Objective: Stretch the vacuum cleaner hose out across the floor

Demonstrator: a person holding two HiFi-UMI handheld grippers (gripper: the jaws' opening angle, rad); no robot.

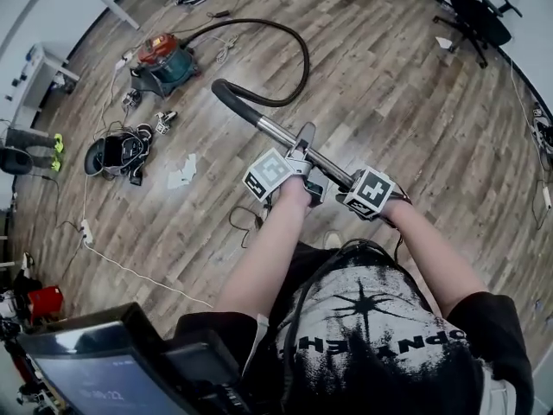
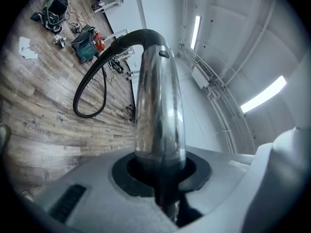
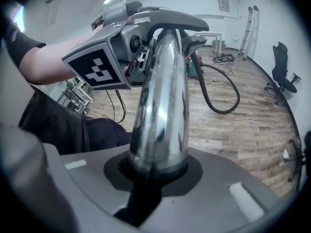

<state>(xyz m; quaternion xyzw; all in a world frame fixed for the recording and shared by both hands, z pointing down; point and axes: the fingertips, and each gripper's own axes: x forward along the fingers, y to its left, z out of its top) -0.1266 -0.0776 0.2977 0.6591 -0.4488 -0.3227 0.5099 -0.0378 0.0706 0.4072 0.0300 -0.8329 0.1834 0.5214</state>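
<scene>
1. The teal-and-red vacuum cleaner canister [image 1: 164, 63] sat on the wood floor [image 1: 389, 102], at the upper left of the head view.
2. The black hose [image 1: 305, 54] left the canister and arced over the floor to its right. It curled back in a loop and rose off the floor into a curved black handle [image 1: 232, 95], well apart from the canister.
3. A chrome wand tube [image 1: 285, 137] ran on from that handle, farther from the canister, toward the person.
4. The left gripper [image 2: 160, 176] had its jaws clamped round the tube, the chrome filling the dark seat between them.
5. The right gripper [image 3: 155, 171] clasped the same tube likewise, just beside the left gripper on the side away from the canister.
6. White paper scraps [image 1: 183, 171] lay near the canister, and an office chair [image 1: 475, 11] stood well apart from it across the room.
</scene>
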